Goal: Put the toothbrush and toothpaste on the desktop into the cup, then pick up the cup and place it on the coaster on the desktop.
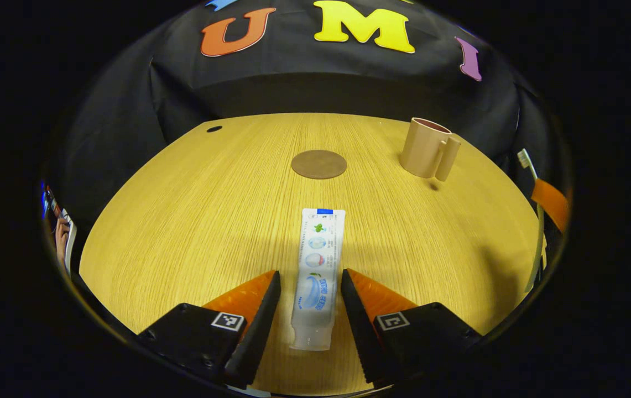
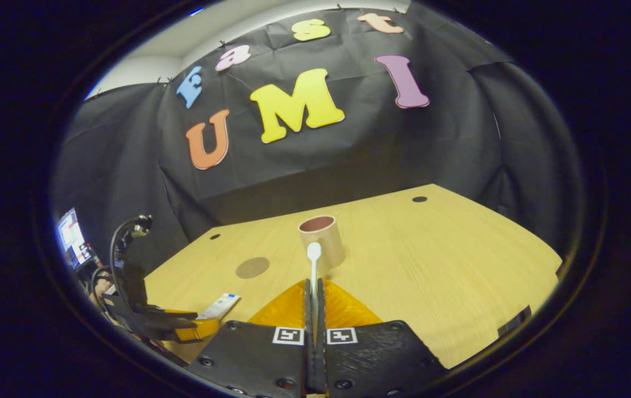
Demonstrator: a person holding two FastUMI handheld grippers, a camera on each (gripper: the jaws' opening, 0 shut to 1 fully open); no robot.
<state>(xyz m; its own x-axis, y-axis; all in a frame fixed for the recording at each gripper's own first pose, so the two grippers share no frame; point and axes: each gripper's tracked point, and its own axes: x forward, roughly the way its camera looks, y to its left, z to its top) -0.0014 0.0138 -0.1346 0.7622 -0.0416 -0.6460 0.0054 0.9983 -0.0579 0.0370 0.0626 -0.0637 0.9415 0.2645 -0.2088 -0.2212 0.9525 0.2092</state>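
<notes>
Down low in the left gripper view, left gripper [image 1: 309, 293] spread wide over the wooden desktop [image 1: 193, 221], one finger on either side of the toothpaste [image 1: 317, 276], neither touching the tube. Tube lying flat, cap end near, crimped end pointing far toward the round brown coaster [image 1: 319, 164]. Print on the tube too small to make out. Farther and to the right, the beige cup [image 1: 424, 155] upright on the wood, handle turned to the near right, well apart from the coaster. At the far right edge, the toothbrush [image 1: 536, 232] raised above the table, bristle head up, crossed by one finger of the right gripper [image 1: 551, 203]; rest of that gripper cut off by the edge. At the left edge, a sliver of a person's hand, hard to read.

Next, in the right gripper view, right gripper [image 2: 314, 298] closed tight on the toothbrush [image 2: 313, 265], both fingers pressing the handle, white head sticking out ahead and overlapping the cup [image 2: 322, 240] behind it; handle mostly hidden between the fingers. Cup upright mid-table, dark interior showing. Coaster [image 2: 253, 267] left of the cup, bare. Near left, left gripper [image 2: 193, 329] low beside the toothpaste [image 2: 220, 305], tube partly hidden behind it.
</notes>
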